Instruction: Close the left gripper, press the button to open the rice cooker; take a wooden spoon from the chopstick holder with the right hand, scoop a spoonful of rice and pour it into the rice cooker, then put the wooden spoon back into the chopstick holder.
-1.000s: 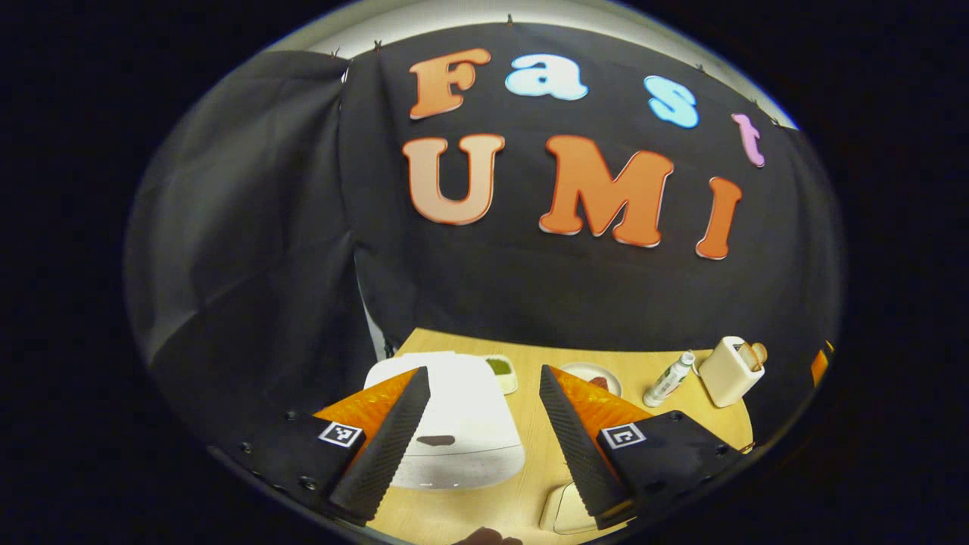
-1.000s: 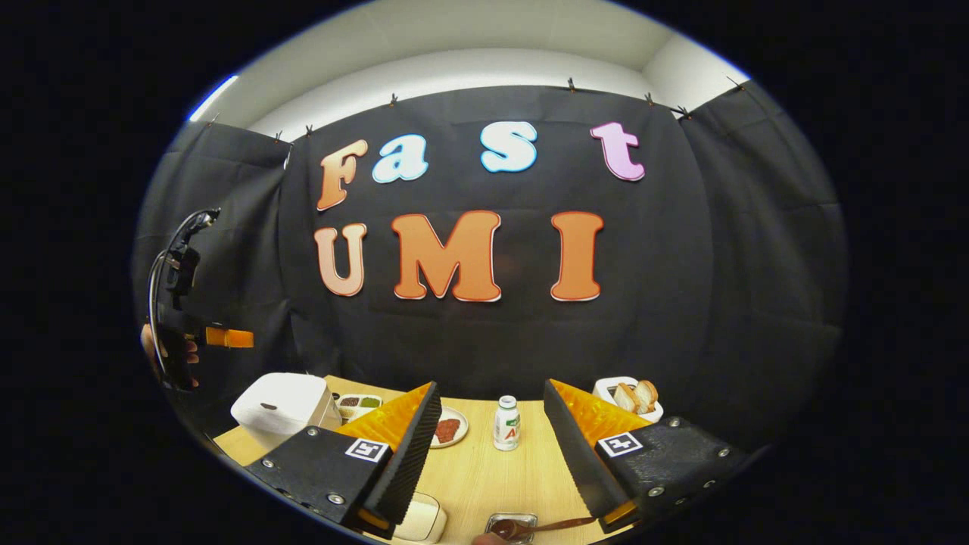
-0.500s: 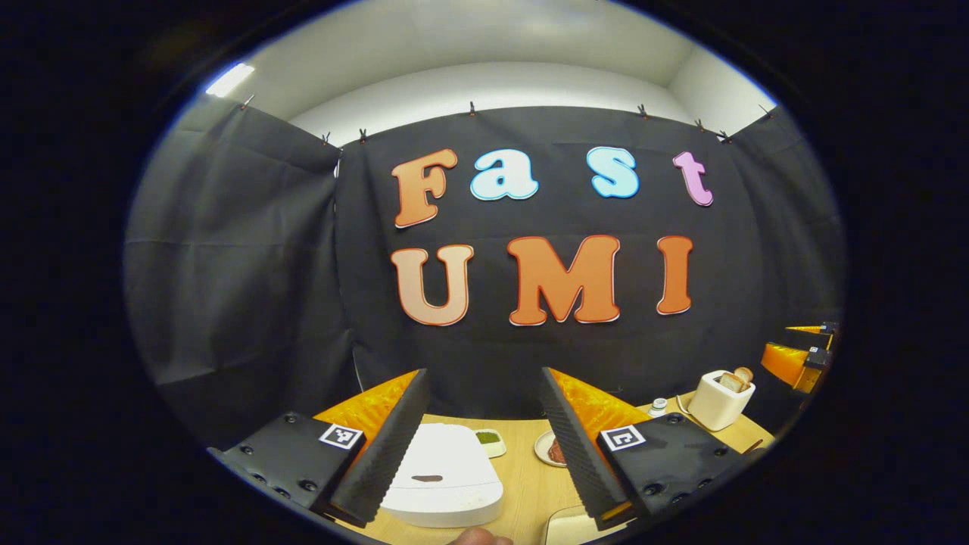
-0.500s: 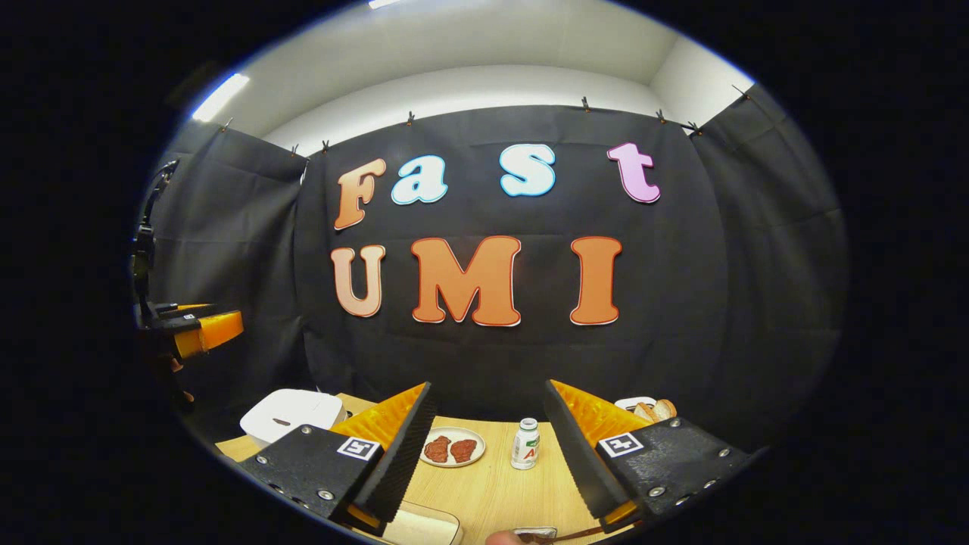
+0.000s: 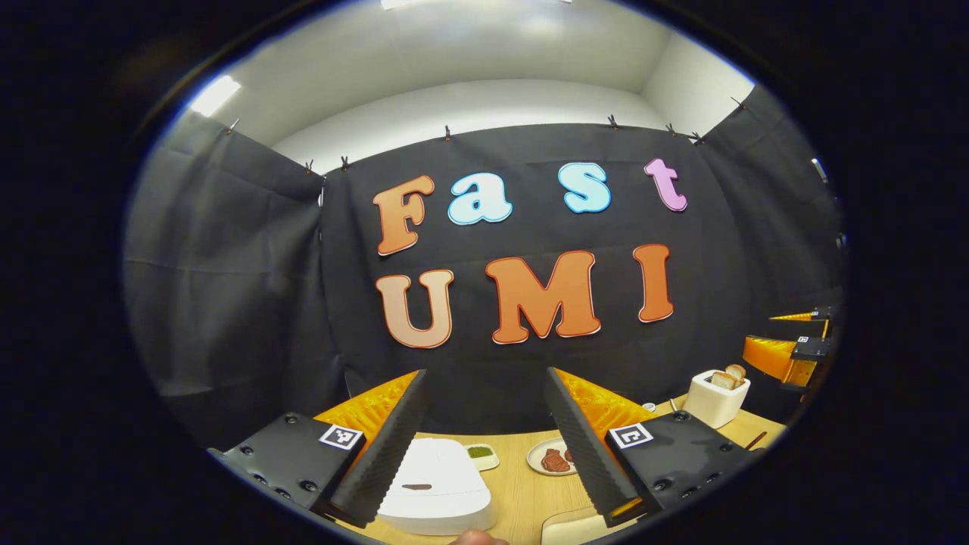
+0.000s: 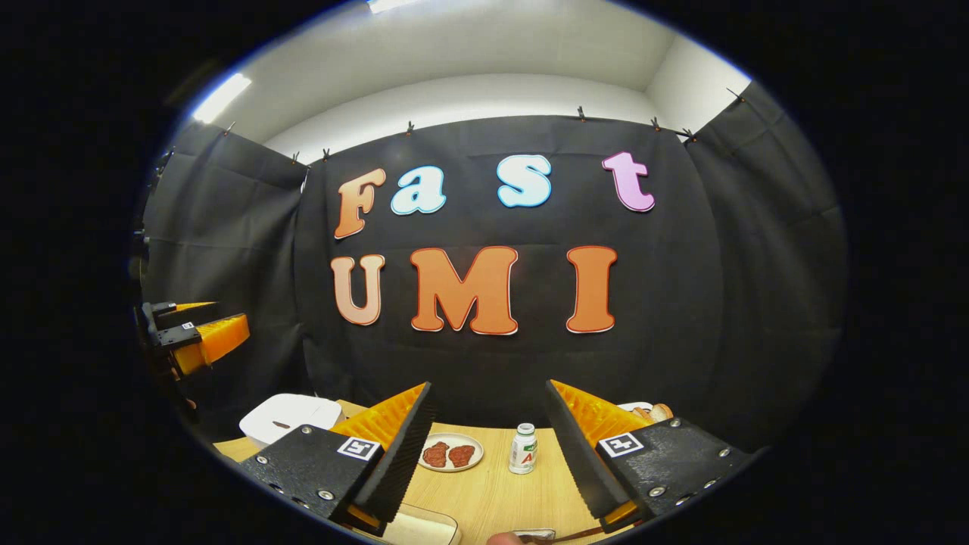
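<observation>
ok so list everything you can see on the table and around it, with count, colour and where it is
white rice cooker: 1, white, lid shut, table's left end, between the left gripper's fingers in the left gripper view
small white dish with green filling: 1, behind the cooker
round white plate of reddish-brown meat pieces: 1, mid-table
small white bottle with a green label: 1, right of the plate
white toaster holding bread slices: 1, far right end
light wooden table: 1, tan
pale rounded container: 1, near edge, cut off
black cloth wall: behind the table
left gripper: 1, open, above the cooker end
right gripper: 1, open, above mid-table
</observation>
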